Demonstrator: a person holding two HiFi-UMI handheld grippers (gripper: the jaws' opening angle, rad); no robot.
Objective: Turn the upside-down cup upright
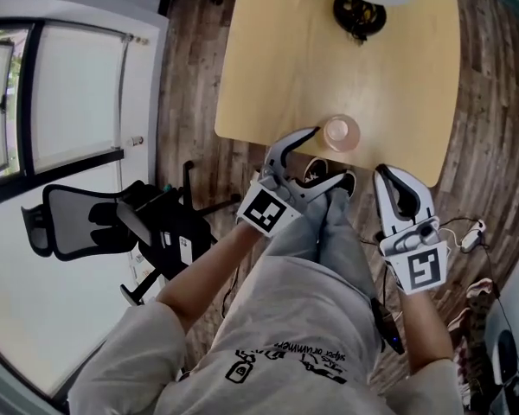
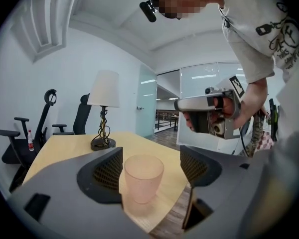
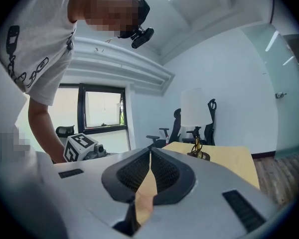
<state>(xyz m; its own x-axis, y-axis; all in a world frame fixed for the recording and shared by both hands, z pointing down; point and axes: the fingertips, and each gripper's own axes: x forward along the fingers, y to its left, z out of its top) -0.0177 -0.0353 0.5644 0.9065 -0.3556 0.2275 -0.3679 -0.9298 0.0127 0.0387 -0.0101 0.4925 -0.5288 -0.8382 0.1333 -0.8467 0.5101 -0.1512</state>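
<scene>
My left gripper point(image 2: 151, 166) is released, its jaws spread wide with the pink cup point(image 1: 341, 133) standing between them. The cup sits on the wooden table point(image 1: 268, 67), close to the near edge and right way up, with its open mouth on top and its narrower base on the wood. In the left gripper view the right-hand pad stands clear of the cup. The left-hand pad looks just beside it, and from this angle I can't say for sure whether it brushes the wall. My right gripper point(image 3: 150, 156) is clenched, its two pads pressed together with nothing between them. In the head view it hangs off the near edge of the table to the right of the cup, above the plank floor point(image 1: 484, 102). At the far end of the table stands a lamp point(image 1: 359, 11) with a dark base and a white shade. A black office chair point(image 1: 95, 219) stands to my left, beside the window point(image 1: 69, 93).
</scene>
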